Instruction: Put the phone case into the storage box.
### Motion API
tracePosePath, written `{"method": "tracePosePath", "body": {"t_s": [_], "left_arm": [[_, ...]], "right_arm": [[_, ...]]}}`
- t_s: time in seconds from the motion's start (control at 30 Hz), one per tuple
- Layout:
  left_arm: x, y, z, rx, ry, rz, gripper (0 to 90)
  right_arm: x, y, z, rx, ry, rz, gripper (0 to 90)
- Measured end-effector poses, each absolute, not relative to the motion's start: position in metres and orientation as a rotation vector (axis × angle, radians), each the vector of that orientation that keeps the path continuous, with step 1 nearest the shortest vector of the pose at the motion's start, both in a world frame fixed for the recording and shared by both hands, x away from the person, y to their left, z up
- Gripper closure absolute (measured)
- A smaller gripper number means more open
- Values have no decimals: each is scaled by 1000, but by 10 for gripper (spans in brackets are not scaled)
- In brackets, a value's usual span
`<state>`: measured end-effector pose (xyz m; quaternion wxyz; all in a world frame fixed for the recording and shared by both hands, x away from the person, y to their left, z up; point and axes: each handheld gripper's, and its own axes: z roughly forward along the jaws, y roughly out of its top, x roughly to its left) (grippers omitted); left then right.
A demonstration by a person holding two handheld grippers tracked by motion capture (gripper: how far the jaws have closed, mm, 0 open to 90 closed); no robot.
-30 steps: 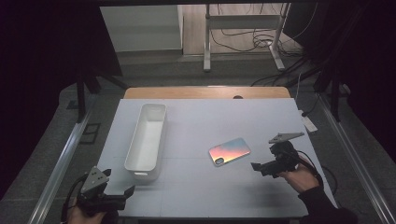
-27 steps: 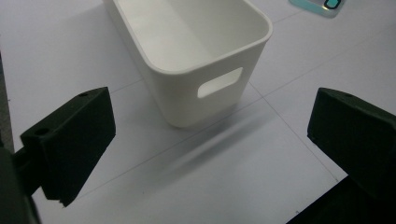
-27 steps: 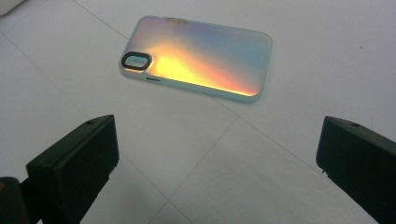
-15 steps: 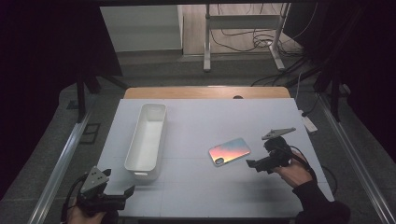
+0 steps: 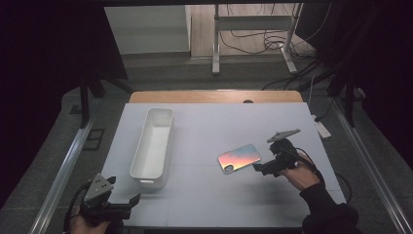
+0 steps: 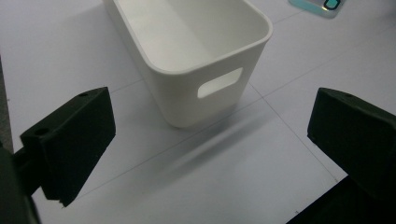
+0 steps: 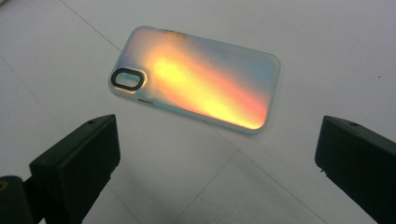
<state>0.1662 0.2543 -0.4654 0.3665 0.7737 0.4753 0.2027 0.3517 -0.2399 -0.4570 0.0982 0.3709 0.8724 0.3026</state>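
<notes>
Two grippers are at work over the white table (image 5: 214,195), and the right gripper (image 5: 258,167) has moved in toward the phone case (image 5: 239,158) over the last second: earlier it hung farther back near the table's right side, and now its tips sit just beside the case's near edge. That suggests the reach is almost finished and a grasp comes next. In the right gripper view its black jaws stand wide apart with nothing between them, and the phone case (image 7: 196,77) lies flat just ahead, its iridescent back up and its camera cut-out toward the left jaw. The jaws do not touch it yet.

The case rests on the table to the right of the white bin (image 5: 153,146), well apart from it. The bin is a long, narrow tub lying lengthwise away from the person, and its inside is bare.

The left gripper (image 5: 131,200) has stayed where it was, low at the table's near left edge, just in front of the bin's near end. In the left gripper view its jaws are spread wide and hold nothing, and the bin (image 6: 187,51) stands ahead with its handle slot facing the camera.
</notes>
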Motion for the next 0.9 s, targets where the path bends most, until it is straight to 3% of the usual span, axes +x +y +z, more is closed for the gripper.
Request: {"method": "tracePosePath", "body": {"t_s": [0.9], "left_arm": [[166, 254, -465, 1988, 1220, 519, 17]], "right_arm": [[378, -223, -464, 1102, 2597, 887, 0]]}}
